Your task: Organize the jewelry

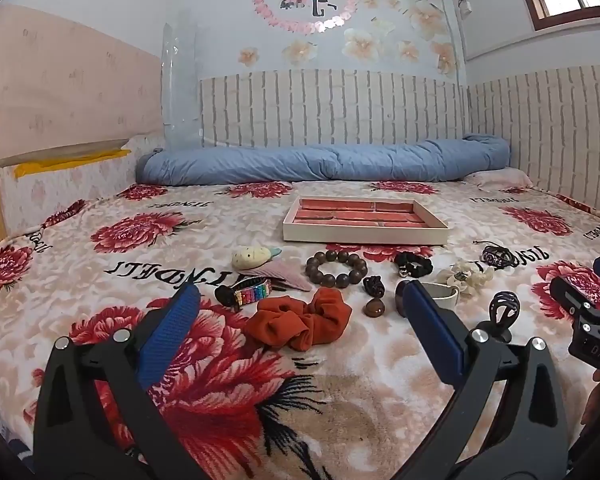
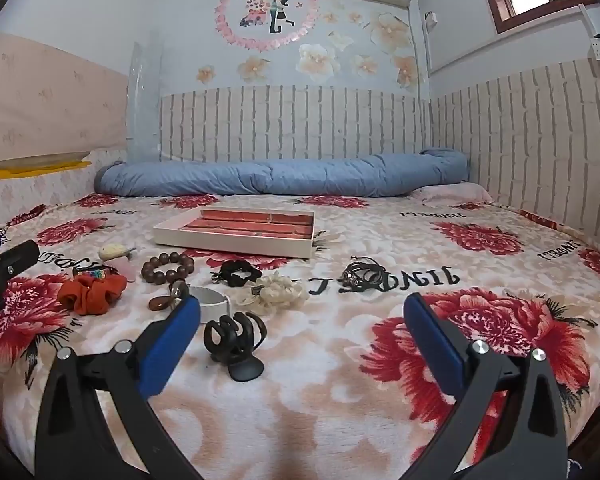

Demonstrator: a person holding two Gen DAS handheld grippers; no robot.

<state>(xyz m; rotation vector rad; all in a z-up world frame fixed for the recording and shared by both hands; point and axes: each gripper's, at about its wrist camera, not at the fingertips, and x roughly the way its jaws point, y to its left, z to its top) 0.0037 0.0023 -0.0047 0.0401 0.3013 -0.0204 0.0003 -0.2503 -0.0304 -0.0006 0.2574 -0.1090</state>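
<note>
A cream tray [image 1: 364, 236] with coral-lined compartments lies on the floral blanket, and the jewelry is scattered in front of it. My left gripper [image 1: 300, 290] hovers open over an orange scrunchie [image 1: 300, 320], not touching it. Beyond are a wooden bead bracelet [image 1: 336, 268], a rainbow band [image 1: 244, 294], a brown pendant [image 1: 374, 308] and a black scrunchie [image 1: 412, 264]. My right gripper [image 2: 302, 304] is open with nothing between its fingers. A black claw clip [image 2: 236, 340] lies beside its left finger, and a black cord bracelet [image 2: 362, 274] lies ahead.
A rolled blue quilt [image 1: 324, 164] lies along the far wall behind the tray. A white cuff [image 2: 208, 300], a cream flower scrunchie [image 2: 278, 290] and a pink clip with a pineapple charm [image 1: 252, 258] also lie on the blanket. Walls close the bed at the back and right.
</note>
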